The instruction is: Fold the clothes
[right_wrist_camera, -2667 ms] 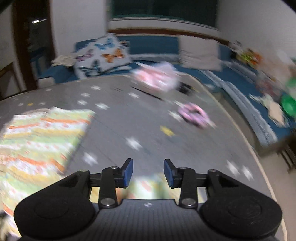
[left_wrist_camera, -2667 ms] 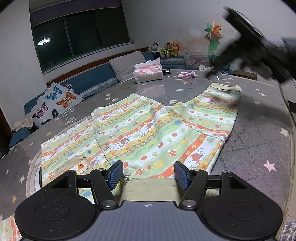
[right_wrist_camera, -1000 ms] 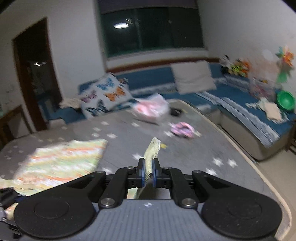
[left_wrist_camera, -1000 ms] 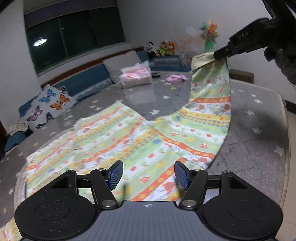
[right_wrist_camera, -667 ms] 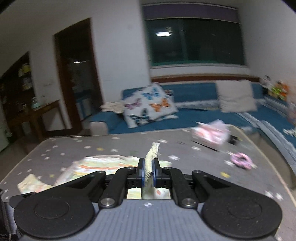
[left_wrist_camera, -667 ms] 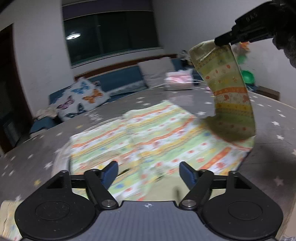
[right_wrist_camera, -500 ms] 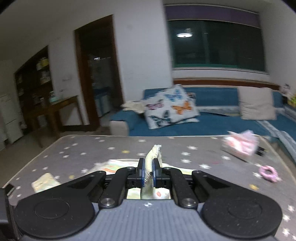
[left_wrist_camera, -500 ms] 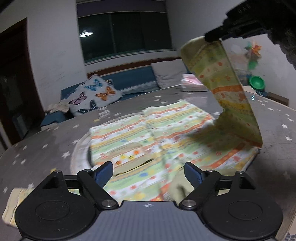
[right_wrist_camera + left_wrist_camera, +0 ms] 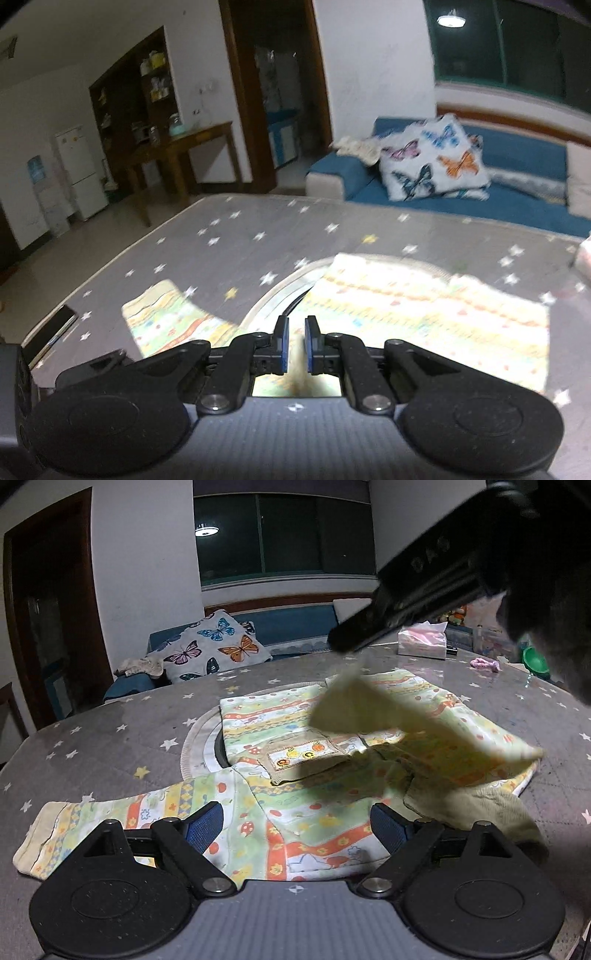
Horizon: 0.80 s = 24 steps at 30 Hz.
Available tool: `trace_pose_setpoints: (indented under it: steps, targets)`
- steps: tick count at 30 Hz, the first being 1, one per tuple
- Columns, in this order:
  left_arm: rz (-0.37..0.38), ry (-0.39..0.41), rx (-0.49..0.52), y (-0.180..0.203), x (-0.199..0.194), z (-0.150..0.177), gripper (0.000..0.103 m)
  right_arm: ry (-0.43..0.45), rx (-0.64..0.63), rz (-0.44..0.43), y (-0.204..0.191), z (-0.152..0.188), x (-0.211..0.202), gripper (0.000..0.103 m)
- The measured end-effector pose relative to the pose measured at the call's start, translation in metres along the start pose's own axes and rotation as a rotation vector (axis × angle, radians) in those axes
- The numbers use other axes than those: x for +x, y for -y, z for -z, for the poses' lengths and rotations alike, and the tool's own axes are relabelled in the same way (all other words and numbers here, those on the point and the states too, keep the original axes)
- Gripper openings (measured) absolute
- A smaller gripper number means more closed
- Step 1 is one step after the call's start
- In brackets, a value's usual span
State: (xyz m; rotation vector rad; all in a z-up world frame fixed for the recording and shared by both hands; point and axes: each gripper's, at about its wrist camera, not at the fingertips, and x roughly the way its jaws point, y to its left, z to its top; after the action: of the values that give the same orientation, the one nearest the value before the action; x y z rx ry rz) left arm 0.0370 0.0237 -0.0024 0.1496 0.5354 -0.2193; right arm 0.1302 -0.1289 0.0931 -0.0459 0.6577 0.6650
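A child's striped, printed shirt [image 9: 280,734] lies on the grey star-patterned table [image 9: 110,738]. Its right sleeve [image 9: 369,709] is blurred in mid-air, dropping across the shirt's body, just below my right gripper [image 9: 336,648]. The other sleeve [image 9: 110,819] lies flat toward the left. My left gripper [image 9: 295,821] is wide open and empty, low over the shirt's near hem. In the right wrist view my right gripper [image 9: 295,345] stands slightly parted with nothing between its pads, above the shirt [image 9: 424,310].
A tissue pack [image 9: 421,644] and a pink hair tie [image 9: 485,664] sit at the table's far right. A dark phone [image 9: 51,332] lies near the table's left edge. A blue sofa with a butterfly pillow [image 9: 214,650] stands behind the table.
My right gripper carried the sleeve across the shirt to the left, then parted and let it go; the sleeve is falling. My left gripper stayed open and drew back toward the hem.
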Motion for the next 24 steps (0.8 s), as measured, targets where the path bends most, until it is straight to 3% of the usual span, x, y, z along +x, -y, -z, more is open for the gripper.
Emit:
trace_pose_setpoints:
  steps: [4, 10, 12, 18, 24]
  targets:
    - [0.001, 0.003, 0.0, 0.0, -0.001, -0.002, 0.088, 0.002, -0.009, 0.002, 0.004, 0.007, -0.011, 0.014]
    - [0.025, 0.01, 0.007, 0.006, 0.004, -0.01, 0.079, -0.056, -0.009, 0.082, 0.037, 0.035, -0.04, 0.023]
    - [0.039, 0.013, 0.011, 0.008, 0.003, -0.013, 0.067, -0.087, 0.009, 0.107, 0.051, 0.053, -0.047, 0.024]
    - [0.08, 0.012, 0.021, 0.018, 0.013, -0.027, 0.046, -0.136, 0.073, 0.164, 0.082, 0.094, -0.057, 0.027]
    - [0.119, -0.015, 0.057, 0.033, 0.027, -0.03, 0.041, -0.148, 0.138, 0.185, 0.105, 0.118, -0.06, 0.028]
